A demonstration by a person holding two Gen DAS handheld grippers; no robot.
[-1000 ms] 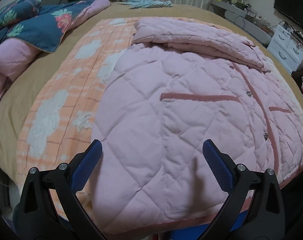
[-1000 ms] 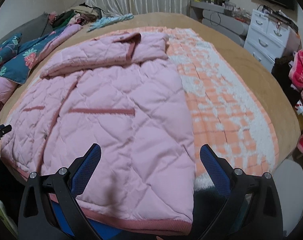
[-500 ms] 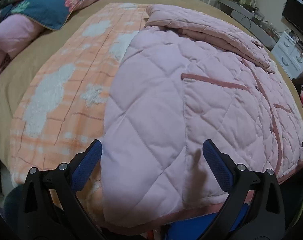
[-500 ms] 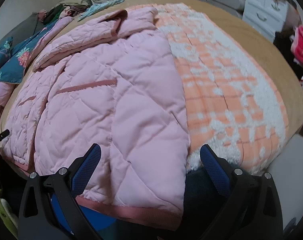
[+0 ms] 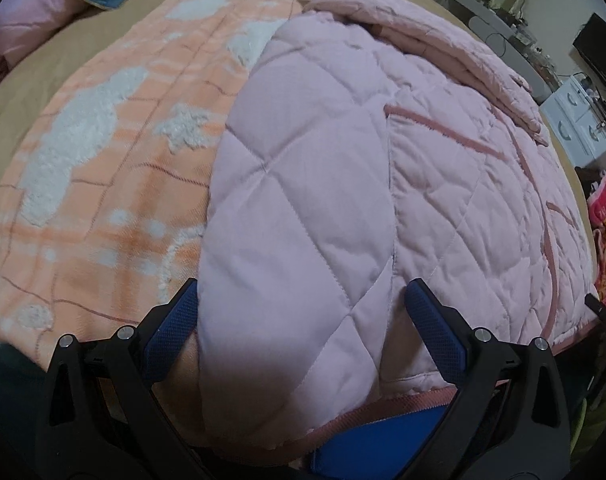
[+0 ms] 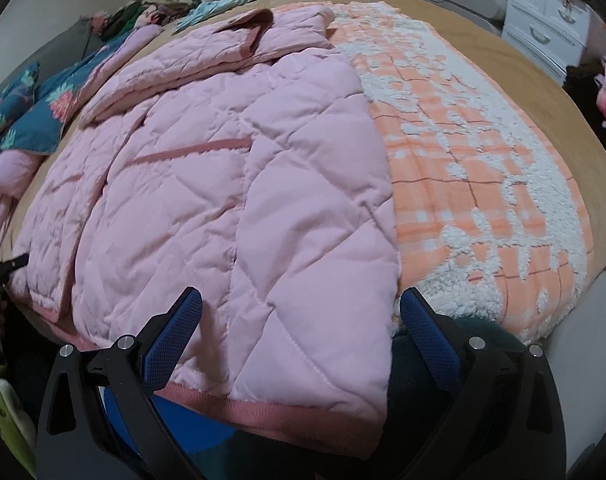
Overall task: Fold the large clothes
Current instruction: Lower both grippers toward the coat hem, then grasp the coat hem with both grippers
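- A pale pink quilted jacket with darker pink trim [image 5: 343, 184] lies flat, front up, across an orange-and-white checked fleece blanket [image 5: 103, 152] on a tan bed, its sleeves folded across the chest towards twelve o'clock.
- Compared with a second ago, both cameras sit lower and nearer: the jacket's hem fills the bottom of each view.
- The left gripper [image 5: 303, 320] has its blue-padded fingers spread wide, straddling the jacket's left hem corner at six o'clock; the cloth lies between them, not pinched.
- The right gripper [image 6: 301, 320] is likewise spread over the opposite hem corner [image 6: 343, 392], with the fleece blanket at three o'clock.
- That approach suggests the next step is gripping both hem corners to fold the bottom up towards the collar; no grasp is made yet.
- A white chest of drawers [image 6: 543, 28] stands at one o'clock, beyond the bed.
- No brand, label or readable writing is visible anywhere.
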